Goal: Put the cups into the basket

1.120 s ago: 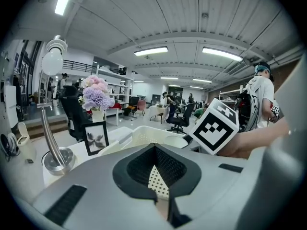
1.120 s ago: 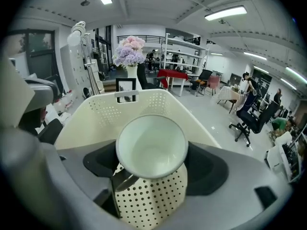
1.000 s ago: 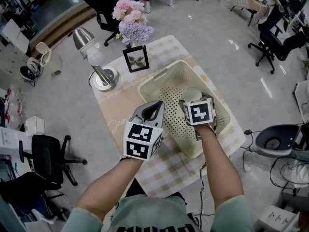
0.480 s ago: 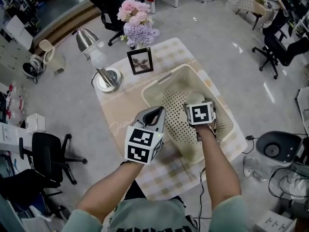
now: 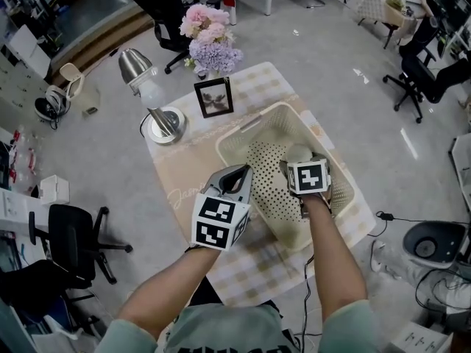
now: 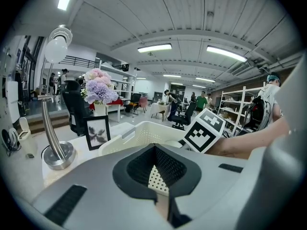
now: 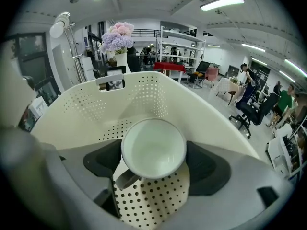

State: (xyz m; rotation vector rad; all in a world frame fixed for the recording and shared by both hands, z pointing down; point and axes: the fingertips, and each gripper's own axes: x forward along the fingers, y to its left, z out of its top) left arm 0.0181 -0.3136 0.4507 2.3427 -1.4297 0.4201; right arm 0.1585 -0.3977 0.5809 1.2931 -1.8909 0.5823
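A cream perforated basket point(image 5: 257, 127) stands on the checked table. A pale cup point(image 7: 153, 147) with a handle hangs inside it, just above the dotted bottom, mouth facing the right gripper view's camera. My right gripper point(image 7: 153, 161) is shut on the cup, black pads on both sides. From the head view the cup point(image 5: 296, 151) shows only partly beyond the right gripper point(image 5: 300, 160). My left gripper point(image 5: 237, 170) hovers at the basket's near left rim, shut with nothing held. The left gripper point(image 6: 154, 147) looks over the basket point(image 6: 136, 131) at the right gripper's marker cube point(image 6: 204, 131).
A chrome desk lamp point(image 5: 151, 94), a black picture frame point(image 5: 214, 97) and a vase of pink and purple flowers point(image 5: 208, 35) stand on the table's far left part. The tablecloth point(image 5: 180, 179) shows bare left of the basket. Office chairs point(image 5: 70, 245) ring the table.
The head view has drifted a little. Both grippers stay about where they were, the right one still holding the cup inside the basket.
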